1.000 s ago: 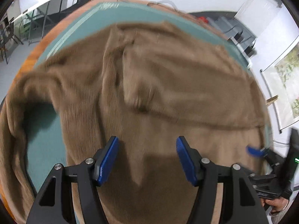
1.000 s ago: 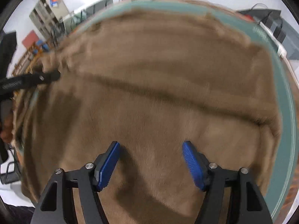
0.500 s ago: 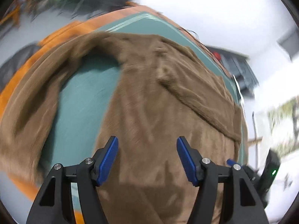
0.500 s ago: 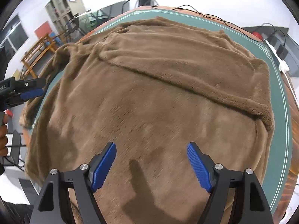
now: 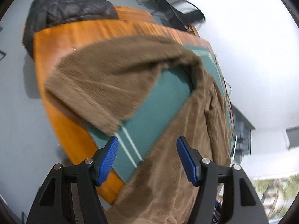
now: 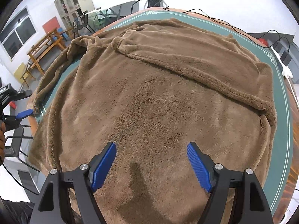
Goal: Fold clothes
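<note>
Garment: brown fleece garment (image 6: 158, 97) lies spread over most of the counter (image 5: 61, 37), a wooden top with a green mat (image 6: 280, 112) on it; a folded band of the fleece runs across its far half in the right wrist view.
Sleeve: one long sleeve (image 5: 104, 78) stretches out to the left side, off the mat and onto the bare wood; its cuff end lies near the mat's white border lines. The left wrist view is blurred here, so whether the cuff overhangs the counter's edge is hard to say.
Mat: a wedge of green shows between the sleeve and the body of the garment.
Left hand-held gripper (image 5: 147, 158): jaws apart, nothing between the blue pads; it points down over the mat's corner, with the garment's edge under its right finger. In the right wrist view it shows at the left edge (image 6: 23, 103), just beside the sleeve's cuff, with part of a hand (image 6: 2, 140) below it.
Right hand-held gripper (image 6: 151, 168): jaws wide apart and empty, above the near part of the garment, its shadow falling on the fleece.
Surroundings: black chair (image 5: 61, 11) beyond the counter's far corner; cables (image 6: 214, 18) and black power adapters (image 6: 282, 52) at the counter's far right; wooden benches (image 6: 44, 44) and a cabinet (image 6: 72, 1) along the wall.
</note>
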